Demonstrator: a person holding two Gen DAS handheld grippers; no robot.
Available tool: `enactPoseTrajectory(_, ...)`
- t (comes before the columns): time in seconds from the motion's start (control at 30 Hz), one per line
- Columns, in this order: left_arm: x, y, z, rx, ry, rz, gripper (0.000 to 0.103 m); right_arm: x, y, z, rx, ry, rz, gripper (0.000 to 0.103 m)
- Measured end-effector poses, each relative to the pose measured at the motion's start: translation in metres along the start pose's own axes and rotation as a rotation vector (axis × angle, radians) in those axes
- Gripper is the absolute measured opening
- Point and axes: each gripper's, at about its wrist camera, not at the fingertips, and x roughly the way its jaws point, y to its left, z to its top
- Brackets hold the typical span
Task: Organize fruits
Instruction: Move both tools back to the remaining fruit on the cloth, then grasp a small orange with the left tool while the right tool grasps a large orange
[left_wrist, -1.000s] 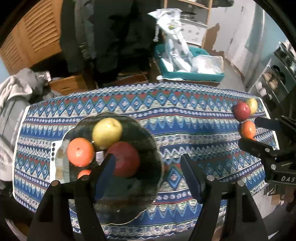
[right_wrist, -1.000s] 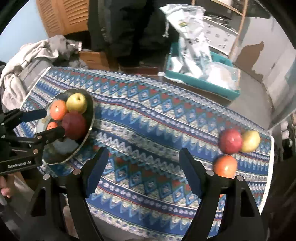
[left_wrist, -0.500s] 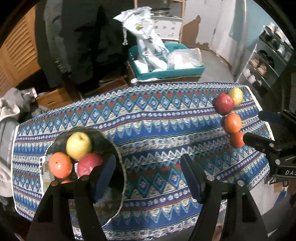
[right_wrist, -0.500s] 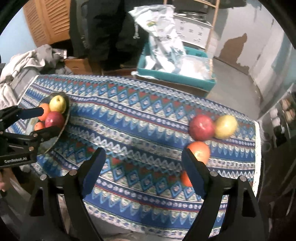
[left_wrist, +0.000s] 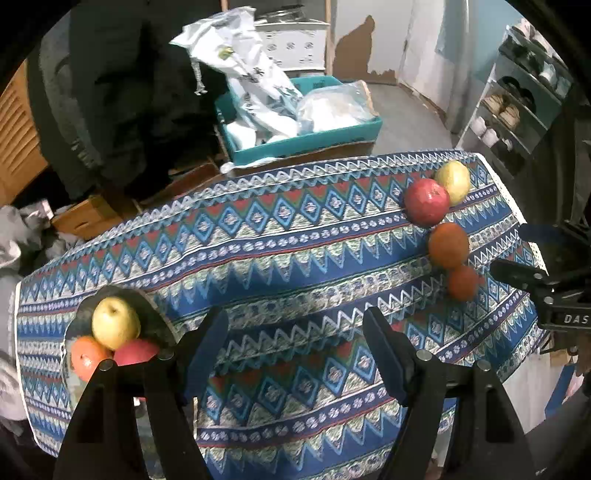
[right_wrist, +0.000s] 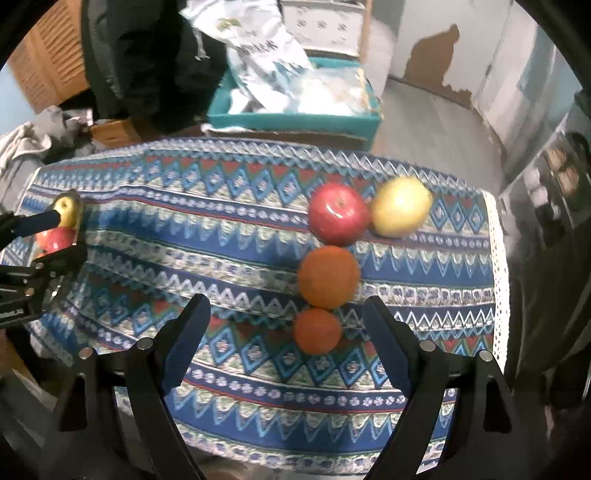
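Between the two spread blue-padded fingers of the right gripper (right_wrist: 286, 330), which is wide open and holds nothing, sits a small round orange fruit (right_wrist: 317, 331) on the blue patterned tablecloth (right_wrist: 221, 236). Just beyond it, touching, lies a bigger round orange (right_wrist: 328, 276), then a shiny red apple (right_wrist: 338, 213), and beside the apple on its right a pale yellow apple (right_wrist: 400, 211). These four fruits make one group near the right end of the table.

The left gripper (left_wrist: 295, 349) is also wide open and empty; only tablecloth is between its fingers. Near its left finger, at the left end of the cloth, stands a dark round glass plate (left_wrist: 157, 317) with a yellow-green apple (left_wrist: 115, 322), an orange (left_wrist: 88, 356) and a red apple (left_wrist: 136, 351) on it, the last one partly hidden behind the gripper body.

The left wrist view shows the plate clearly; in the right wrist view the plate is mostly covered by the left gripper. The right wrist view shows the loose group close and large, while in the left view it is far to the right, next to the right gripper. Behind the table stands a teal box (left_wrist: 306, 142) with white plastic bags.
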Motion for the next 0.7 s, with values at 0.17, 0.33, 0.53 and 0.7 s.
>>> enactPoseTrajectory(0.17, 0.02, -0.015, 0.014, 0.02, 0.019, -0.007, 0.077, 0.027, -0.024, 0.003, 0.045, 0.046, -0.002, 0.085)
enactPoseTrajectory(0.33, 0.04, -0.027, 0.026, 0.057, 0.023, 0.0, 0.077, 0.054, -0.034, 0.007, 0.061, 0.077, 0.012, 0.085)
enactPoseTrajectory(0.53, 0.064, -0.033, 0.036, 0.055, 0.043, -0.026, 0.077, 0.082, -0.04, 0.016, 0.06, 0.104, 0.004, 0.085)
enactPoseTrajectory(0.7, 0.08, -0.041, 0.041, 0.061, 0.06, -0.034, 0.077, 0.104, -0.048, 0.019, 0.08, 0.133, 0.023, 0.085)
